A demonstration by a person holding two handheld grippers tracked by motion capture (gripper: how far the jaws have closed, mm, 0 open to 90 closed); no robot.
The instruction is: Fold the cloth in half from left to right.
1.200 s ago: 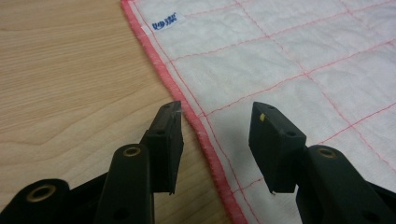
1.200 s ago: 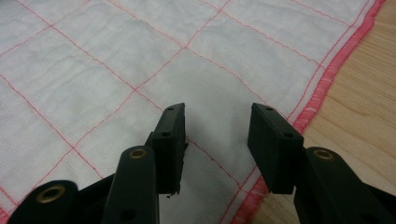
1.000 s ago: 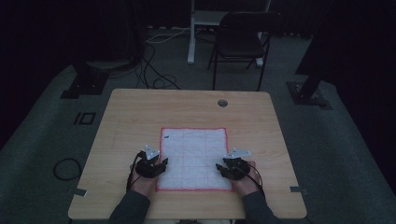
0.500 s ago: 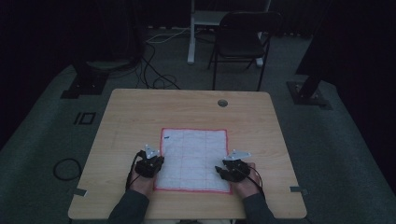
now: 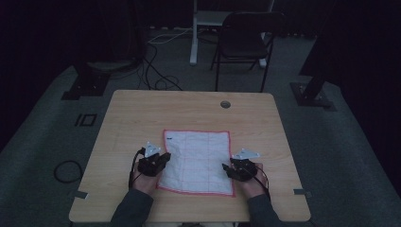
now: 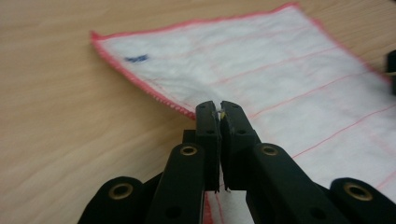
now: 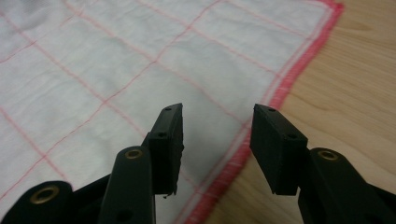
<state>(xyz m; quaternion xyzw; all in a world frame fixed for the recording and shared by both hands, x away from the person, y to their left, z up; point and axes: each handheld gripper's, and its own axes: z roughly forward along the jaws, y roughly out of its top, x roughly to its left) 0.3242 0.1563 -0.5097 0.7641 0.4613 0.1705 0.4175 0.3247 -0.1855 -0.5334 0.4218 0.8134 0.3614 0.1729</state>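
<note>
Left fingers pinching cloth edge, right fingers now spread open, cloth skewed.

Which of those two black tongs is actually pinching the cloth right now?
The left tongs: their jaws are pressed together on the white cloth's red-stitched edge. The right tongs stand open over the opposite edge.

The cloth is white, crossed by a grid of thin red lines and hemmed all round in bright red stitching. A small blue mark sits near one of its corners. The table under it is pale wood with a fine straight grain. Both the left gripper and the right gripper are matt black, with small brass-coloured rings set in their arms.
</note>
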